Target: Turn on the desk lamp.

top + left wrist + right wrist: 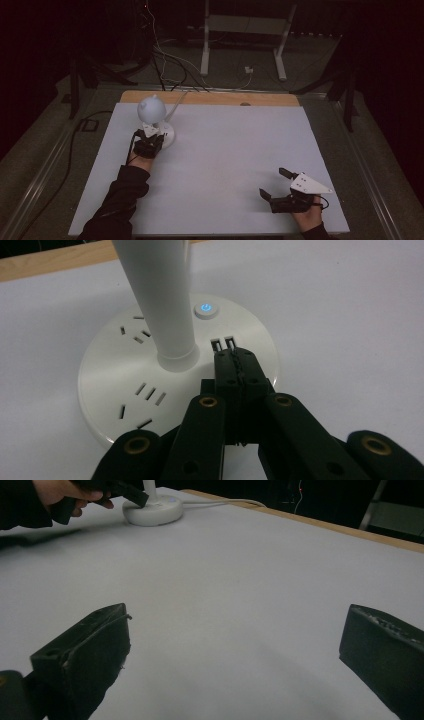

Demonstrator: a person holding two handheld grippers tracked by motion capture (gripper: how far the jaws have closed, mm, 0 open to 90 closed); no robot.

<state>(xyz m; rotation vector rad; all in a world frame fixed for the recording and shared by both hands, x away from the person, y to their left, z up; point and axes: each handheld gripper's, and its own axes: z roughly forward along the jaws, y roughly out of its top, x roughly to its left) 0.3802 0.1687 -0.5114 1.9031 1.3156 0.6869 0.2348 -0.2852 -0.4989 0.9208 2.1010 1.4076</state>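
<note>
A white desk lamp [151, 109] with a round head stands at the table's back left. Its round base [110, 375] carries socket slots, two USB ports and a power button [206, 309] lit blue. My left gripper [235, 356] is shut with nothing between the jaws, its tips over the base just short of the USB ports, the button a little beyond them. In the high view the left gripper [150, 141] sits at the lamp's base. My right gripper [272, 184] rests open at the table's front right, its jaws wide apart over bare tabletop [240, 605].
The lamp's white cable [225, 502] runs off the table's back edge. The white sheet [225, 150] covers a wooden table whose edge [210, 98] shows at the back. Behind the table are a white metal frame [245, 30], cables and dark stands on the floor.
</note>
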